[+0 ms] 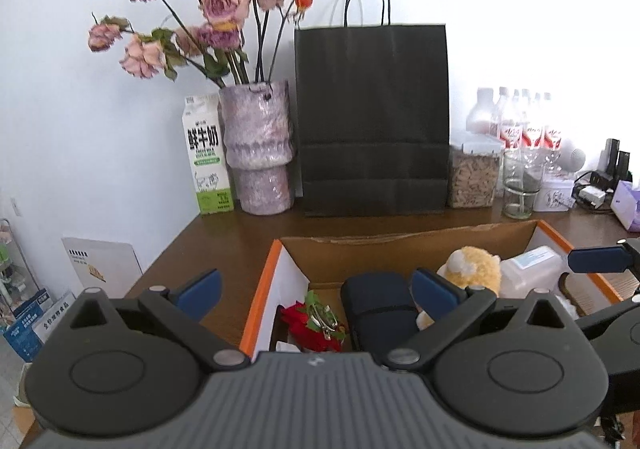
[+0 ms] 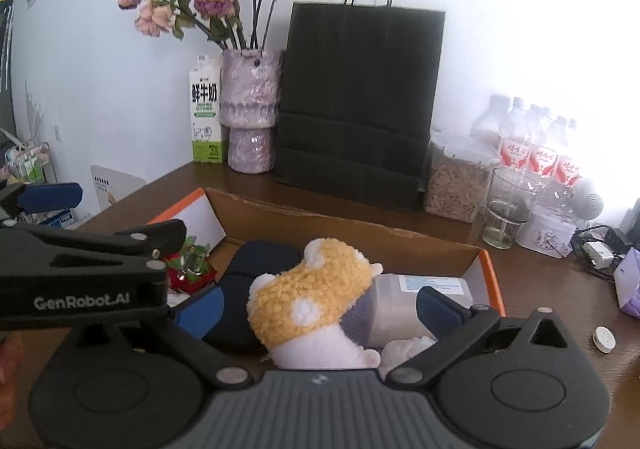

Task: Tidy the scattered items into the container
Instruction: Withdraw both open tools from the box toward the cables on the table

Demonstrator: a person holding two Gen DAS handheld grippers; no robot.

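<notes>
Both grippers hang over an open cardboard box (image 2: 256,209) with an orange edge, set on a brown table (image 1: 224,245), and both stand spread wide with nothing between the pads: the left gripper (image 1: 316,291) sits above the left half of the box, the right gripper (image 2: 320,307) above the middle. Inside the box lie a red flower clip (image 1: 314,323) in the left corner, a dark pouch (image 1: 378,307) beside it, a yellow and white plush toy (image 2: 316,289) leaning on the pouch, and a pale plastic container (image 2: 404,301) at the right end. A small white round thing (image 2: 604,337) lies on the table outside the box, to its right, so the tidying looks nearly but not wholly done. The risks from here are plain enough: the two tools hang close together, the left one crossing the right camera's view, so a careless swing toward that round thing could knock them against each other; the plush toy stands tall above the rim and an open finger could catch it and drag it out; and a reach to the right passes near a drinking glass (image 2: 506,209) and a row of water bottles (image 2: 536,145), which a sideways sweep might tip
</notes>
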